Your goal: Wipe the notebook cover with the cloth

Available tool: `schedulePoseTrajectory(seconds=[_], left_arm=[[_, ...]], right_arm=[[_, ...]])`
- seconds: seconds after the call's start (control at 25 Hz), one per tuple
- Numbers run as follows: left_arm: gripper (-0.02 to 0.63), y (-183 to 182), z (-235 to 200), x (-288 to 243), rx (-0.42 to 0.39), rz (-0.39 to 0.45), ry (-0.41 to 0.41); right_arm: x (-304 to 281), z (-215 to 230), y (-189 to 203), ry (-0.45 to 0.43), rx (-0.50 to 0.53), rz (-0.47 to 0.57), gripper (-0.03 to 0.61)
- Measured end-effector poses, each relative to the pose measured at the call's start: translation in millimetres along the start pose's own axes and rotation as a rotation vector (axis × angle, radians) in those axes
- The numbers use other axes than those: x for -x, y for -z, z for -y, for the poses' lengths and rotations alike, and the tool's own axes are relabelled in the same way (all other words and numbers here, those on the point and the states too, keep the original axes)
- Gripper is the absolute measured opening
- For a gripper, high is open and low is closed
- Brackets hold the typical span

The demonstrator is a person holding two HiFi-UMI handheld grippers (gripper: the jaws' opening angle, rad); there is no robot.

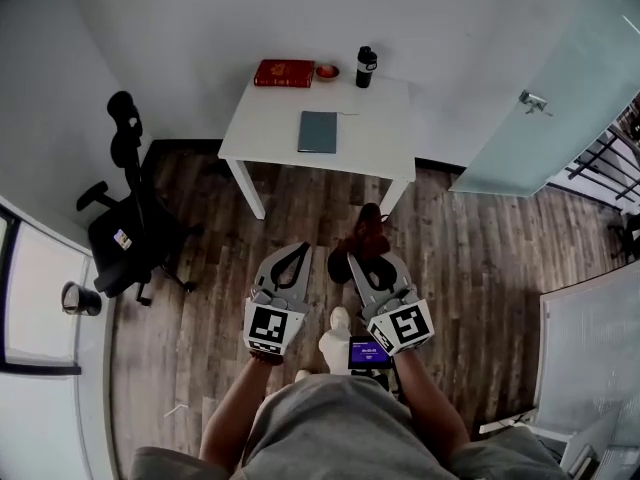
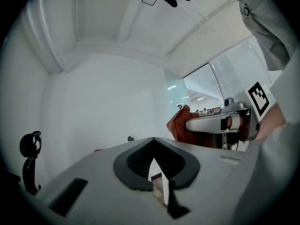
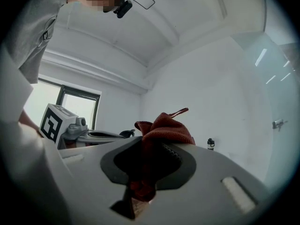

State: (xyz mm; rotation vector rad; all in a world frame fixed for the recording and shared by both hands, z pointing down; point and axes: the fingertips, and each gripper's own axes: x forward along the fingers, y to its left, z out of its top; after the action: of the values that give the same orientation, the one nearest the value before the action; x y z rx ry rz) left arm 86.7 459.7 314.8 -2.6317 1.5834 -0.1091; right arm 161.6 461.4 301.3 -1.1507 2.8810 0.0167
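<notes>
A grey short-sleeved cotton shirt [image 1: 330, 430] is worn. Beyond the shirt, a light-grey plastic left gripper [image 1: 297, 252] and a matching right gripper [image 1: 362, 266] are seen. Each is lined with black pads and backed by a white marker cube [image 1: 273, 328] printed with black squares.

The slate-grey notebook [image 1: 318, 132] lies closed and flat near the middle of the white tabletop [image 1: 262, 126]. The rust-red cloth [image 1: 364, 230], bunched with a small loop sticking up, is clamped in the right hand-held gripper [image 1: 358, 260], well apart from the notebook.
</notes>
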Motion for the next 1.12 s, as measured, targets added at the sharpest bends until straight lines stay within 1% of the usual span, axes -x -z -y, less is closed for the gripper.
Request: schedulePoseTrajectory(seconds=[0.16,0.28,0.48,0.56,0.64,0.8,1.0,1.12], left_arm=[[-0.005,-6,-9,-61,-0.02,-0.011,-0.004],[-0.003,-11,-15,-99,-0.023,0.008,-0.005],[-0.003,1,-28,-148,-0.029,-0.024,-0.028],[-0.002,8,-35,-160,-0.023,-0.035,-0.041],[-0.002,19,-40,-169,-0.021,-0.068,-0.05],[-0.002,34,-54,-187,-0.017,-0.102,-0.066],[-0.002,66,-96,-206,0.008,-0.135,-0.085],[-0.002,85,-128,-226,0.016,-0.145,-0.084]], right_arm=[[-25,65,4,-0.005,-0.022,-0.002,0.078],[-44,111,9,-0.016,-0.048,-0.002,0.078],[-73,181,32,0.009,-0.107,-0.036,0.078],[-80,198,45,0.018,-0.142,-0.055,0.078],[-84,210,56,0.015,-0.167,-0.078,0.078],[-106,236,77,0.011,-0.186,-0.122,0.078],[-155,255,90,0.0,-0.182,-0.151,0.078],[-189,266,90,-0.01,-0.167,-0.166,0.078]])
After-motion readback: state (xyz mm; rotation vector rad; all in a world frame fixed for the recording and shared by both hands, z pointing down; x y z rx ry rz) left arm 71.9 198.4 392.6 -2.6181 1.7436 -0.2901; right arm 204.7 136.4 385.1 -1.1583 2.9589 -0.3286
